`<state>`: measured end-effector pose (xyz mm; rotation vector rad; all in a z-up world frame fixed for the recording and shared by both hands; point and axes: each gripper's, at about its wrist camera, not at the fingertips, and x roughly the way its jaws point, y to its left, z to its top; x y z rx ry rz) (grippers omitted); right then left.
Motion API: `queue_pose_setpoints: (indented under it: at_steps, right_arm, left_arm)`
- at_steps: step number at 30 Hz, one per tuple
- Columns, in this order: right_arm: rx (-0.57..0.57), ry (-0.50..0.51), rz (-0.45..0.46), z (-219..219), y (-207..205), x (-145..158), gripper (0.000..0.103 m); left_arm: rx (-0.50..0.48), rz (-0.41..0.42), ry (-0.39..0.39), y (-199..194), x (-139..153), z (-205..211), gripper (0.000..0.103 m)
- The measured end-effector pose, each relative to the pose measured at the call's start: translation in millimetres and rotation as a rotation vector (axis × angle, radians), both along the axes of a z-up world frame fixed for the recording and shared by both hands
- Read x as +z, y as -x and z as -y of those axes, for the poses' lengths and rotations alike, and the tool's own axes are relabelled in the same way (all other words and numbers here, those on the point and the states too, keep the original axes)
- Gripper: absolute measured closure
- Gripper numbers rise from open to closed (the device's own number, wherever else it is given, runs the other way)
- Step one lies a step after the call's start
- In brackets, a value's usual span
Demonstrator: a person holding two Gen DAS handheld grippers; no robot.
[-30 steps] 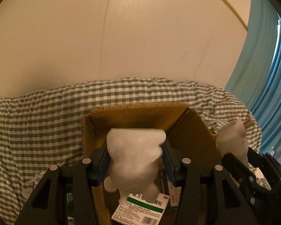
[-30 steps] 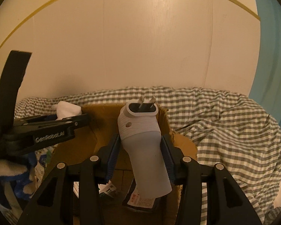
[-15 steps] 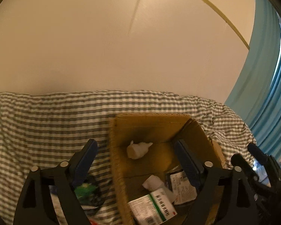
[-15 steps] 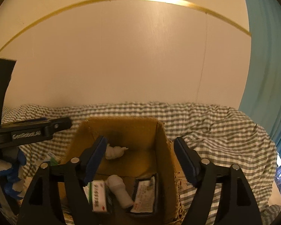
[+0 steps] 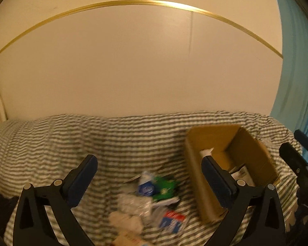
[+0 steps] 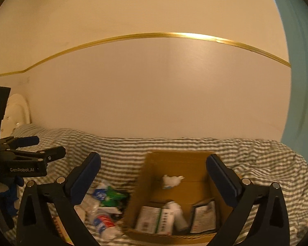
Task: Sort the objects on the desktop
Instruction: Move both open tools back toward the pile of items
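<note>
Both hand-held grippers, left (image 5: pixel 146 176) and right (image 6: pixel 154 176), had just opened, empty; the pile (image 5: pixel 152 201) lay nearer the left, beside the box (image 6: pixel 174 194).

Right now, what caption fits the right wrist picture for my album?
Open right gripper, holding nothing, above a brown cardboard box of packets on a grey-and-white checked cloth.

Both wrist views face the wall across the checked cloth (image 5: pixel 113 135), sharing the cardboard box (image 6: pixel 197 160).
</note>
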<state>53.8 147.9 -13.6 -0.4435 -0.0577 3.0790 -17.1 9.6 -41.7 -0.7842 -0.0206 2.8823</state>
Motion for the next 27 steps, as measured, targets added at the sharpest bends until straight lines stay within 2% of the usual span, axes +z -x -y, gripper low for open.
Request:
queue_pose_setpoints:
  at_steps: [4,11,16,19,21,24,27]
  right_arm:
    - [0.056,-0.017,0.017,26,-5,-6,0.000]
    - [0.133,-0.054,0.066,55,-1,-27,0.000]
    - [0.188,-0.114,0.140,74,11,-53,0.001]
    - [0.214,-0.125,0.181,80,17,-66,0.011]
    - [0.231,-0.123,0.215,81,24,-77,0.021]
    - [0.230,-0.130,0.237,82,32,-81,0.022]
    - [0.252,-0.136,0.284,83,44,-86,0.022]
  left_arm:
    - [0.048,0.032,-0.006,-16,-11,25,0.000]
    - [0.222,0.224,-0.115,-31,-52,59,0.000]
    - [0.303,0.302,-0.143,-37,-82,57,0.000]
    - [0.334,0.369,-0.174,-34,-104,53,0.000]
    - [0.355,0.412,-0.202,-32,-117,49,0.000]
    - [0.376,0.456,-0.200,-28,-136,38,0.000]
    - [0.414,0.546,-0.244,-23,-162,32,0.000]
